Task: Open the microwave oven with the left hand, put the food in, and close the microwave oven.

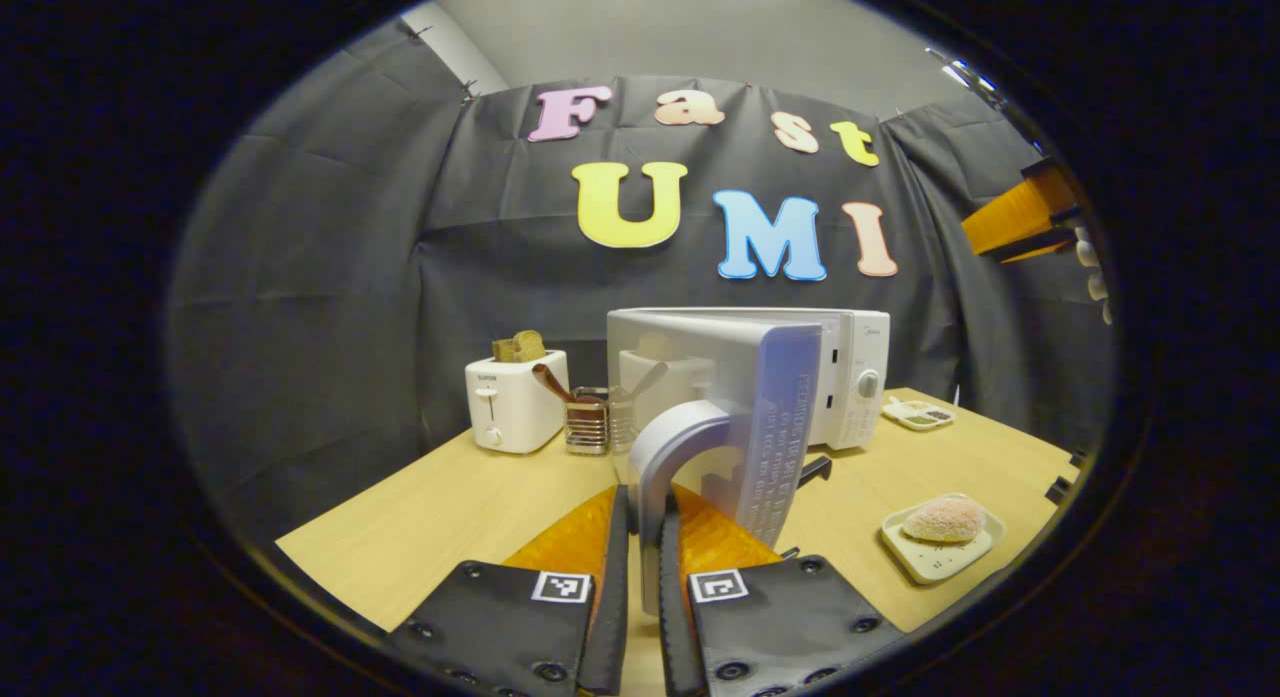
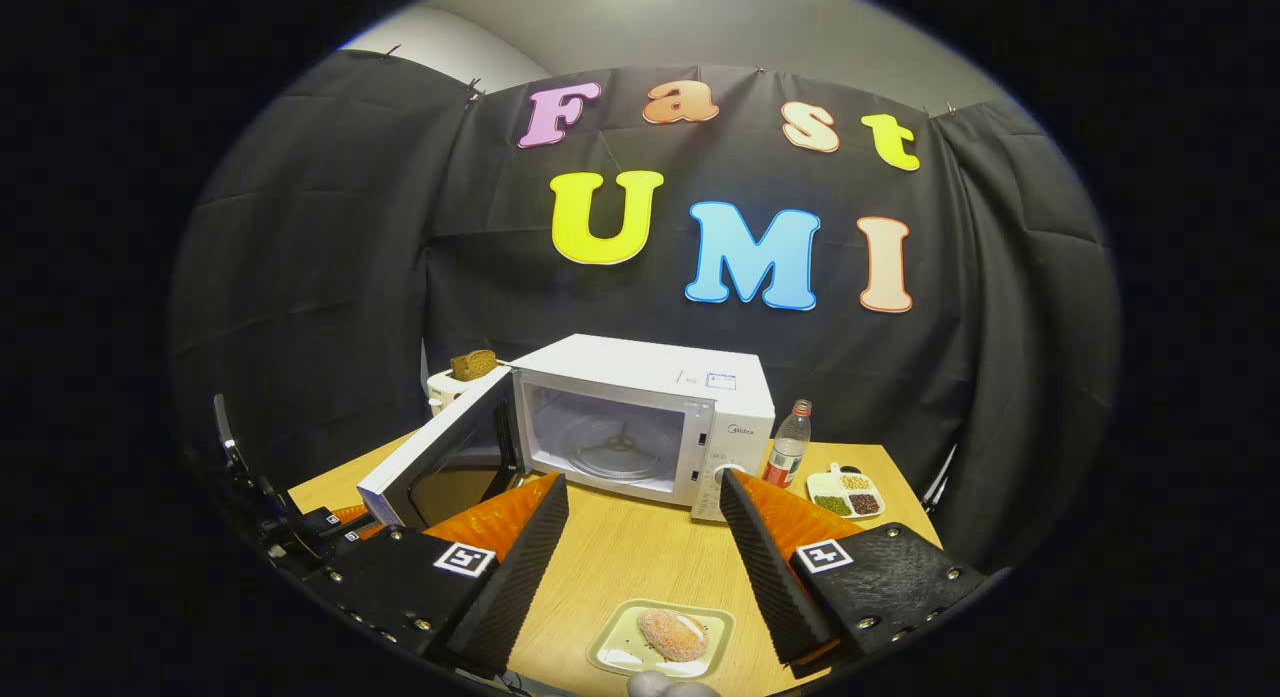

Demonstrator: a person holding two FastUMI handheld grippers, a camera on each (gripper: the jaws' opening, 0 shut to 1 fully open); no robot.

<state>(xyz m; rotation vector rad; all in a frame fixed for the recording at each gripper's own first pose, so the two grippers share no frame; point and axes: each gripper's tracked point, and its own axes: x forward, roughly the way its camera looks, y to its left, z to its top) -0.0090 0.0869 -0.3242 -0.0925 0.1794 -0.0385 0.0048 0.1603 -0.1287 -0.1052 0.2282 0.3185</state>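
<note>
Nearest to me in the left gripper view, my left gripper (image 1: 640,567) has its fingers drawn in close on the curved grey door handle (image 1: 668,455), one pad on each side, gripping it. The microwave door (image 1: 745,402) stands swung out toward me, edge-on, with fine printed text down its inner edge that I cannot read.

In the right gripper view, my right gripper (image 2: 645,567) hangs wide open above the table (image 2: 620,557) with nothing between its fingers. Just below it sits the food (image 2: 673,633), a pinkish, crumb-coated lump on a pale square plate (image 2: 620,649), near the table's front edge.

Farther back stands the white microwave (image 2: 640,372), cavity open, turntable ring visible inside, a dial on its control panel. A small brand mark sits above the dial; I cannot read it reliably. Beside it are a bottle (image 2: 788,445) and a divided snack tray (image 2: 845,493). Left of the microwave are a white toaster (image 1: 515,402) with bread, its logo too small to read, and a utensil holder (image 1: 590,420).
</note>
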